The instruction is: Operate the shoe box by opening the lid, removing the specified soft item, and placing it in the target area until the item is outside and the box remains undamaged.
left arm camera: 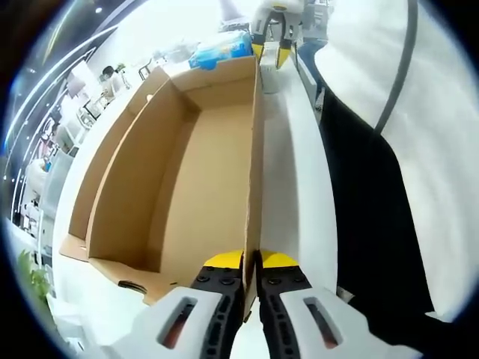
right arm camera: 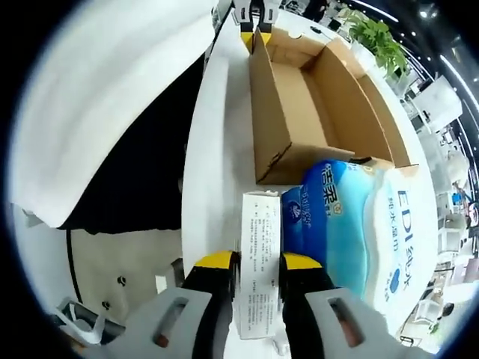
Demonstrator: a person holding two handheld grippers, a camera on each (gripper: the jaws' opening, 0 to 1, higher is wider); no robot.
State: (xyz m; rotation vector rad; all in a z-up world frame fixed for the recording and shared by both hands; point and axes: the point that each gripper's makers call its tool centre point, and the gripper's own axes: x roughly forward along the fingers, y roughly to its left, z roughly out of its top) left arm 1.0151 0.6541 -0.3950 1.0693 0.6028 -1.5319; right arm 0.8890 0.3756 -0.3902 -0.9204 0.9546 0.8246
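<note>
The left gripper [left arm camera: 251, 263] has its jaws pinched nearly together on a thin cardboard wall. The right gripper [right arm camera: 259, 262] clamps a white-labelled pack, jaws partly apart.

The blue tissue pack [right arm camera: 352, 224] shows "EDI" and Chinese characters; the white label's [right arm camera: 257, 262] small print is unreadable.
</note>
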